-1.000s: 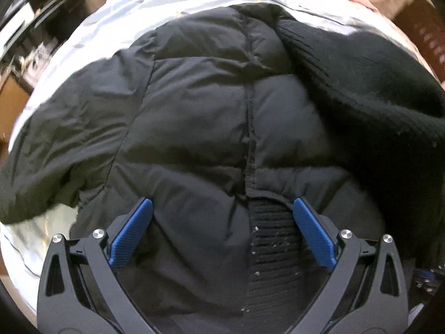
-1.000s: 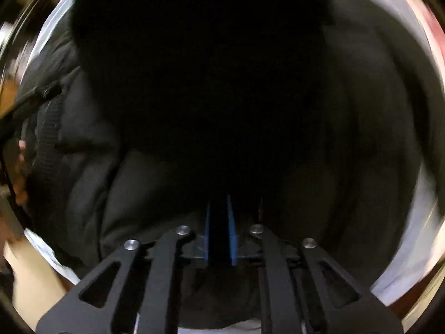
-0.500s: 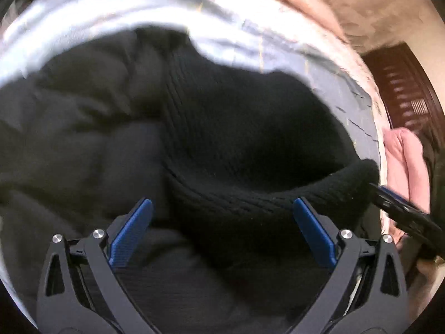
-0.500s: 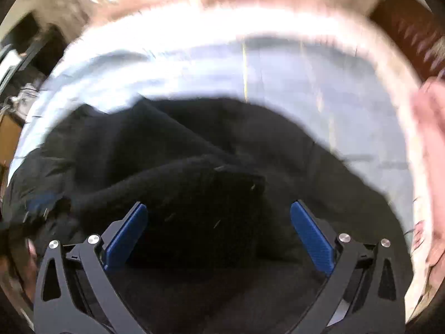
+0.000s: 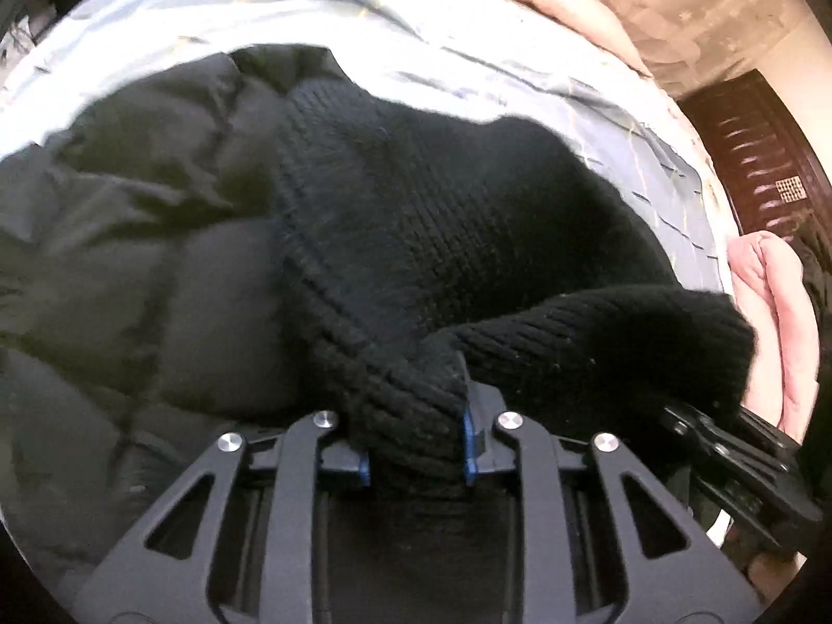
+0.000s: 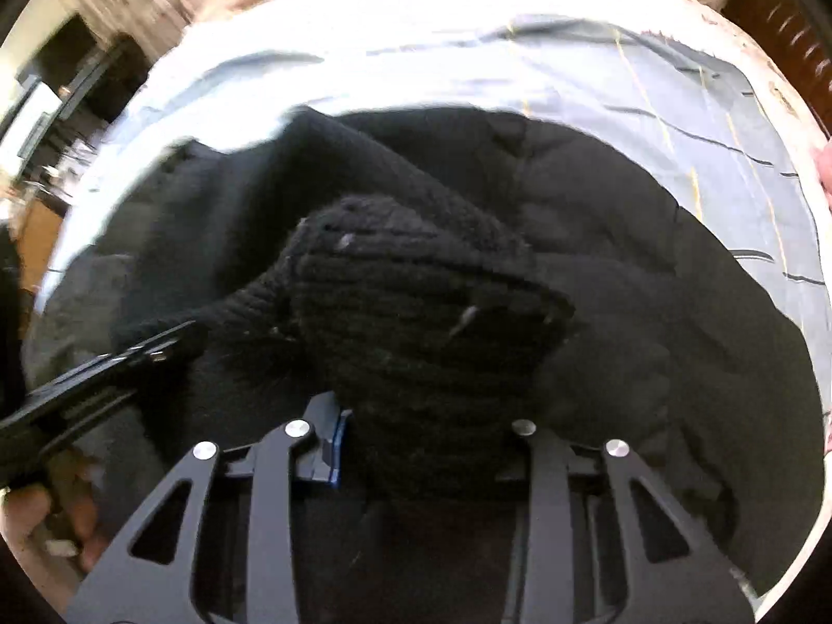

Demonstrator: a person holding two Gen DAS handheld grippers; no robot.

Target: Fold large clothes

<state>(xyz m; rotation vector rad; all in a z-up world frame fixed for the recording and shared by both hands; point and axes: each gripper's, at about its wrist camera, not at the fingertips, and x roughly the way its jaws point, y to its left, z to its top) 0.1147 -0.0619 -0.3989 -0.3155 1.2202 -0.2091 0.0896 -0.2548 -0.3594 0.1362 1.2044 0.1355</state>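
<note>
A black knit sweater lies on top of a black puffer jacket on a bed. My left gripper is shut on a thick ribbed edge of the sweater. My right gripper is shut on another bunched ribbed part of the sweater, which hides its right pad. The puffer jacket spreads beneath and to the right in the right wrist view. The right gripper's body also shows at the lower right of the left wrist view, the left gripper's at the left of the right wrist view.
A light blue striped bedsheet covers the bed beyond the clothes. A pink blanket lies at the right bed edge. A dark wooden headboard stands at the far right. Dark furniture stands left of the bed.
Both grippers were open half a second ago and have now closed on the ribbed sweater edge. The sweater edge is bunched up between them.
</note>
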